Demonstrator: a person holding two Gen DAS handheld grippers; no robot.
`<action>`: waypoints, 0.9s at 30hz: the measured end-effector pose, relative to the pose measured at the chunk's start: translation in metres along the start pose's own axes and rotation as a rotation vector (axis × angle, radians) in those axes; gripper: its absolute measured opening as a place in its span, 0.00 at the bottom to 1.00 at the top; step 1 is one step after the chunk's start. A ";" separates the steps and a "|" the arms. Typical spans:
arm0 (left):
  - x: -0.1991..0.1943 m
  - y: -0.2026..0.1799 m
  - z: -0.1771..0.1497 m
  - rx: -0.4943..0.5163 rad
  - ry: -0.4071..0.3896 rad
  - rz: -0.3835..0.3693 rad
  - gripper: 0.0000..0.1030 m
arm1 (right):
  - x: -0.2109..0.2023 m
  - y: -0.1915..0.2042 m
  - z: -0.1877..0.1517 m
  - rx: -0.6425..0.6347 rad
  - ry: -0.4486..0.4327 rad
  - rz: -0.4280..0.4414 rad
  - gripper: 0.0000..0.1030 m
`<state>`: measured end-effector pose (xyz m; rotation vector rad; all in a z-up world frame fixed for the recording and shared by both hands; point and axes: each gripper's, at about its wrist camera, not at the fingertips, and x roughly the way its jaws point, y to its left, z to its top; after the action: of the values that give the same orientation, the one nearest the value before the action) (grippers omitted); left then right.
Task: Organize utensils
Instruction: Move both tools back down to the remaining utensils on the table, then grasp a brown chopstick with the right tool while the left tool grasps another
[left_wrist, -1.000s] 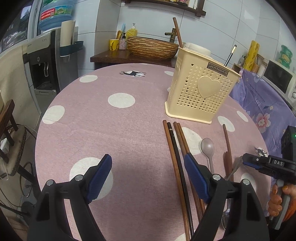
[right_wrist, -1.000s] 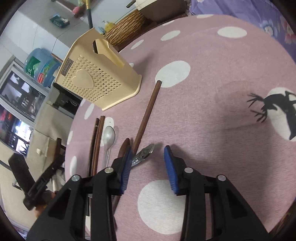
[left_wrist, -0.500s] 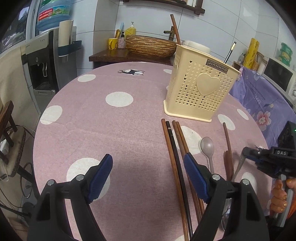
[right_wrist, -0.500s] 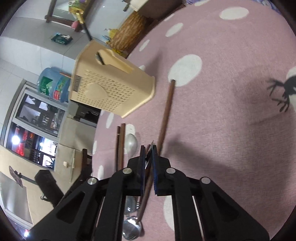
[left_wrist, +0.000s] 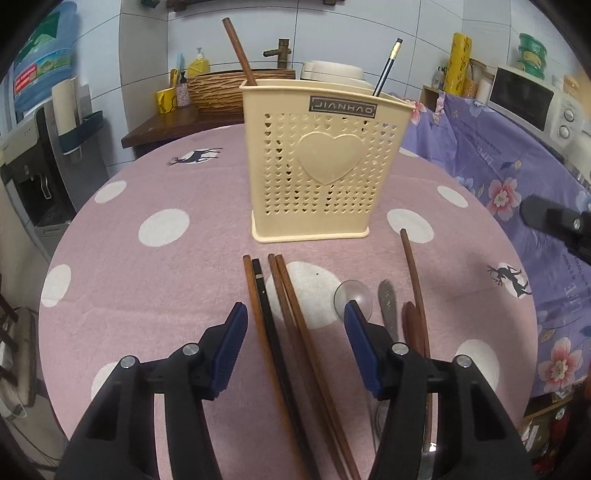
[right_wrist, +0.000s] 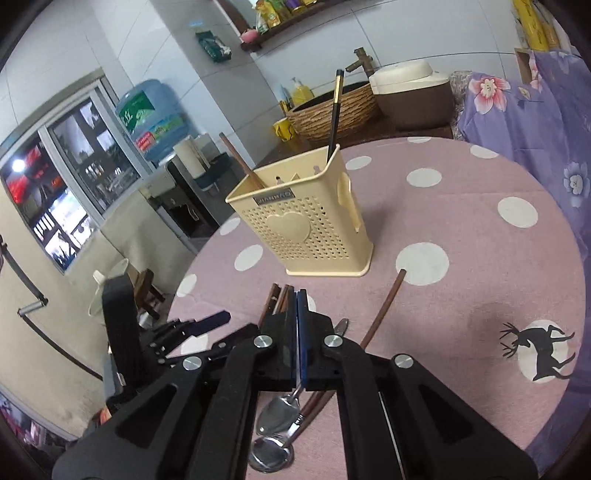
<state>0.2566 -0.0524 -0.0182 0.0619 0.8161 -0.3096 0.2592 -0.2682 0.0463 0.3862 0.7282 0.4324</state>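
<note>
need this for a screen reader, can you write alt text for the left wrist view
The left gripper hovers over four chopsticks lying on a pink polka-dot tablecloth, its jaws closing around them without touching. Behind stands a cream utensil holder; spoons lie to the right.

Brown chopsticks (left_wrist: 295, 332) and spoons (right_wrist: 277, 410) lie before the upright cream holder (left_wrist: 321, 158)

Right claw (right_wrist: 297, 299) shut, raised, left claw (left_wrist: 294, 308) closing astride chopsticks (left_wrist: 277, 284)

Soft indoor light, fisheye-warped edges
</note>
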 end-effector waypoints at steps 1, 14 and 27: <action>-0.002 0.002 0.001 -0.013 -0.008 -0.004 0.53 | 0.004 -0.005 -0.001 0.013 0.011 0.001 0.01; 0.003 0.013 -0.004 -0.045 0.014 0.034 0.53 | 0.088 -0.039 -0.022 0.038 0.183 -0.269 0.08; 0.031 0.029 -0.018 -0.044 0.096 0.131 0.45 | 0.104 -0.041 -0.024 0.052 0.184 -0.402 0.27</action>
<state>0.2726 -0.0291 -0.0544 0.0894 0.9096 -0.1658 0.3216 -0.2460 -0.0474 0.2413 0.9735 0.0697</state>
